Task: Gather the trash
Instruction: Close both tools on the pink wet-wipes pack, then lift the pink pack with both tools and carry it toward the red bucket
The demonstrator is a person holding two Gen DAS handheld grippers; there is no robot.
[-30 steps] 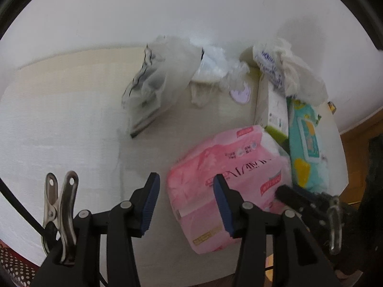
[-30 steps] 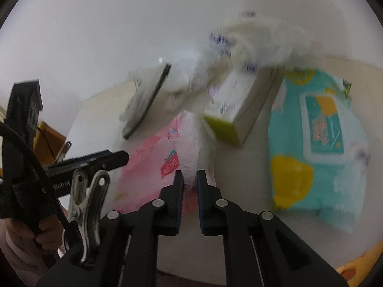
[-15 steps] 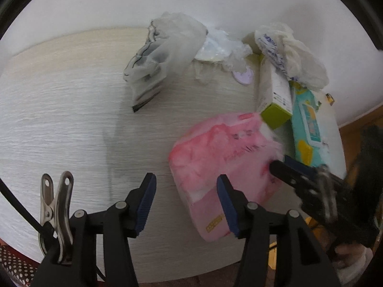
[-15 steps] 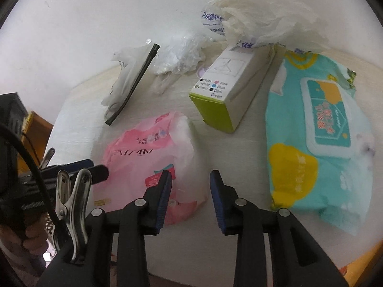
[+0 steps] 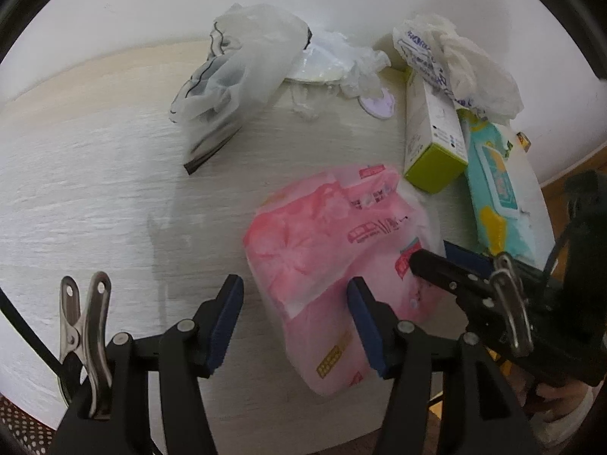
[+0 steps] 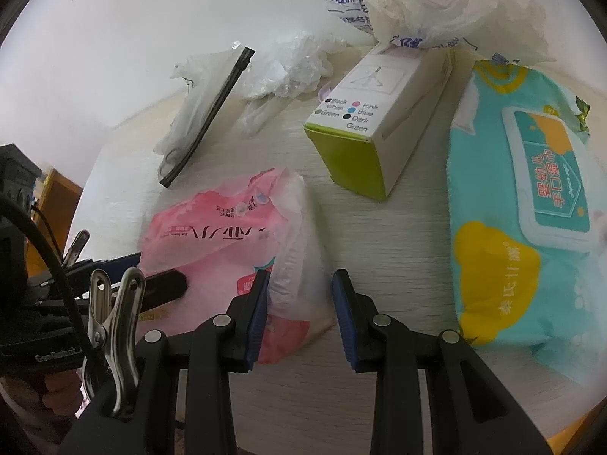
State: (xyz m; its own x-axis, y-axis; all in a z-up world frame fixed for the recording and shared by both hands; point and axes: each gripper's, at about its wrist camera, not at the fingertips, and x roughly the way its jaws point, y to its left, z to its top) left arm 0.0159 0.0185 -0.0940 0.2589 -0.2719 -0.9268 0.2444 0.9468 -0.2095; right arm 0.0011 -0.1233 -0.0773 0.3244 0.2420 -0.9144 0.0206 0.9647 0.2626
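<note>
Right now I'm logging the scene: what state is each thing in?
Left tool: open, straddling the pink pack's end.
Right tool: open.
Pink pack: lying flat, crumpled.
White-and-green box: lying on its side, closed.
Wet-wipes pack: flat, lid shut.
Zip bag: crumpled.

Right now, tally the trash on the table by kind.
Soft printed packs: 2, the pink pack and the teal wipes pack.
Cardboard boxes: 1, the white and green box.
Plastic bags or wrappers: 3, the zip bag, clear wrapper, printed white bag.
Total: 6.
</note>
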